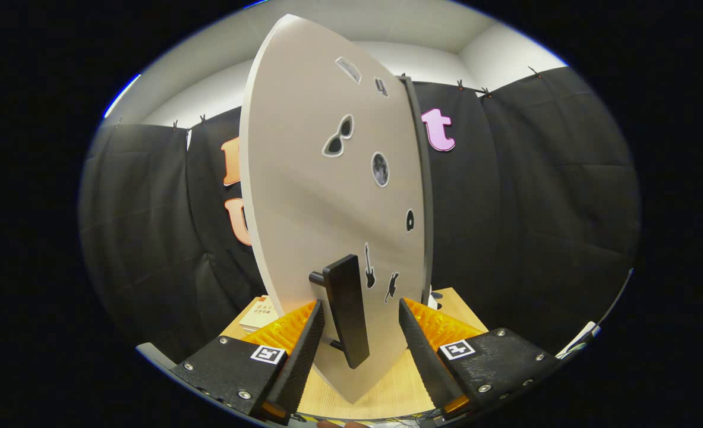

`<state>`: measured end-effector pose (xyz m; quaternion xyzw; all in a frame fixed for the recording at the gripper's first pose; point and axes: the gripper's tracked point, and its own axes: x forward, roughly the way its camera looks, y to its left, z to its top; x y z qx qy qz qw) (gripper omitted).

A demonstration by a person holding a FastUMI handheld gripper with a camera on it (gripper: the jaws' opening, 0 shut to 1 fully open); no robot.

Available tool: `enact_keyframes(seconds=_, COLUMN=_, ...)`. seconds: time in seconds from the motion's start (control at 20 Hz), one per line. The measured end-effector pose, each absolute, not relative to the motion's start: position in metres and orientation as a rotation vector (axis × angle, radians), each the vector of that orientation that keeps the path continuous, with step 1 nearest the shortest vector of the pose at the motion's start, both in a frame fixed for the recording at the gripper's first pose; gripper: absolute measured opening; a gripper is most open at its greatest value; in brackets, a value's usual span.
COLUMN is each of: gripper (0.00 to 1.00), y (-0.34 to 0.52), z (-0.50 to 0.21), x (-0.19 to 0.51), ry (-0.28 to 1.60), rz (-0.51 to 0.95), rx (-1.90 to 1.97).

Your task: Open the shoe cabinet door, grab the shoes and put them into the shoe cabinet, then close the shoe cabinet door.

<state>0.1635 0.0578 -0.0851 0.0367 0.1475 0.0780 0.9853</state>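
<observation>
Wooden table, gripper open around cabinet door handle

gripper view | low, facing forward | very close to cabinet door | booth wall beyond

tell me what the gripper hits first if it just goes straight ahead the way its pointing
Most likely the black handle on the cabinet door. The gripper is open, its fingers to either side of the handle, not pressing on it. The door panel lies just behind the handle, though depth is hard to judge here.
</observation>
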Motion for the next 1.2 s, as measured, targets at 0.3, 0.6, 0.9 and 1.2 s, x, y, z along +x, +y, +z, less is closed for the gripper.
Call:
enact_keyframes(seconds=0.3, gripper=0.80, y=0.116, z=-0.092, x=0.199, ry=0.303, rz=0.178, rx=0.021)
enact_keyframes(seconds=0.6, gripper=0.80, y=0.148, z=-0.096, x=0.233, ry=0.323, rz=0.235, rx=0.061)
enact_keyframes(seconds=0.9, gripper=0.80, y=0.167, z=-0.095, x=0.254, ry=0.307, rz=0.264, rx=0.052)
enact_keyframes(seconds=1.2, gripper=0.80, y=0.181, z=-0.097, x=0.273, ry=0.310, rz=0.292, rx=0.058)
